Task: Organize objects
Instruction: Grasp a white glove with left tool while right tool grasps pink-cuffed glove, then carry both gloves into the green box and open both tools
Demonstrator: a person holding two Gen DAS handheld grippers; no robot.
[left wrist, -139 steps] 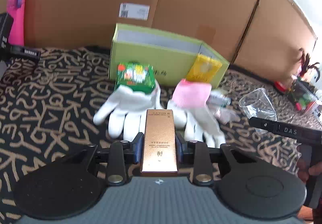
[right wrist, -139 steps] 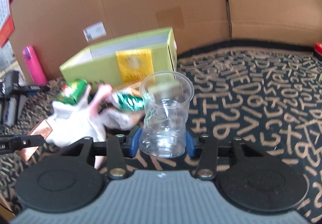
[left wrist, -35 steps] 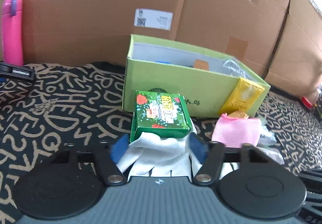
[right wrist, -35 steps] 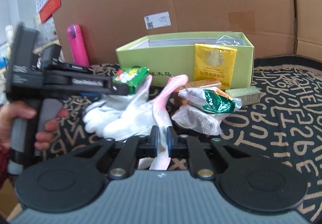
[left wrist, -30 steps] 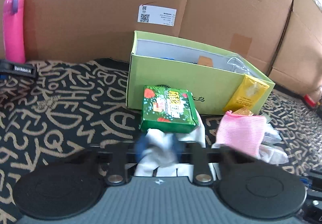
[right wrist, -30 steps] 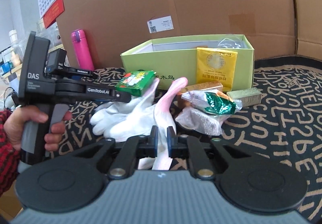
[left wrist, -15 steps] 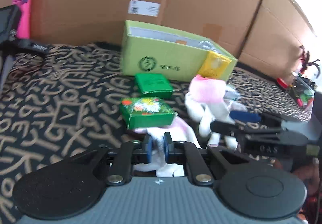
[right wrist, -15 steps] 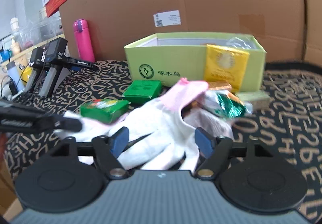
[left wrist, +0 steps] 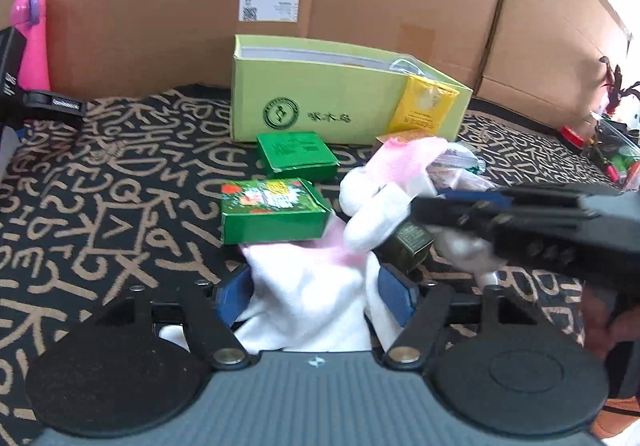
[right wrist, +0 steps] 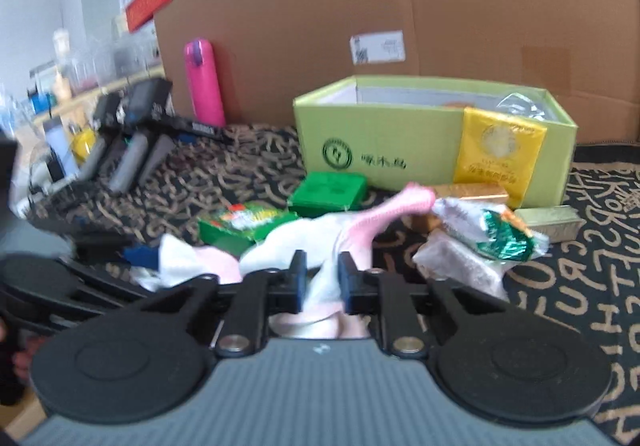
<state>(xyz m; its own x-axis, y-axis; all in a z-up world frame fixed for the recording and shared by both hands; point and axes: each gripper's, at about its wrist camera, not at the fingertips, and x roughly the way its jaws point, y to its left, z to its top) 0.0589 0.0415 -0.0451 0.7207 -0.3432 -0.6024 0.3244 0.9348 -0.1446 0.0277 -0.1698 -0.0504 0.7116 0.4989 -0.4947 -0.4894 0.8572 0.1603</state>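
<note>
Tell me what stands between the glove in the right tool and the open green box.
From the right wrist view, the white glove is pinched in the right tool. Two small green boxes and a gold box lie before the green box; above them nothing blocks.

Each hand-held gripper [left wrist: 316, 292] has a ribbed grey body, two round black discs, black arms with silver screws, and blue finger pads [left wrist: 394, 292].

Both views bright, daylight, strongest from upper right in left wrist view; top-right corner blown out. Soft, weak shadows. Heavy fisheye bend, dark vignette at corners. Right gripper [left wrist: 520, 221] motion-smeared in left wrist view. Right wrist view soft overall, left edge blurred, shelf clutter [right wrist: 68, 85] washed out, hazy.
</note>
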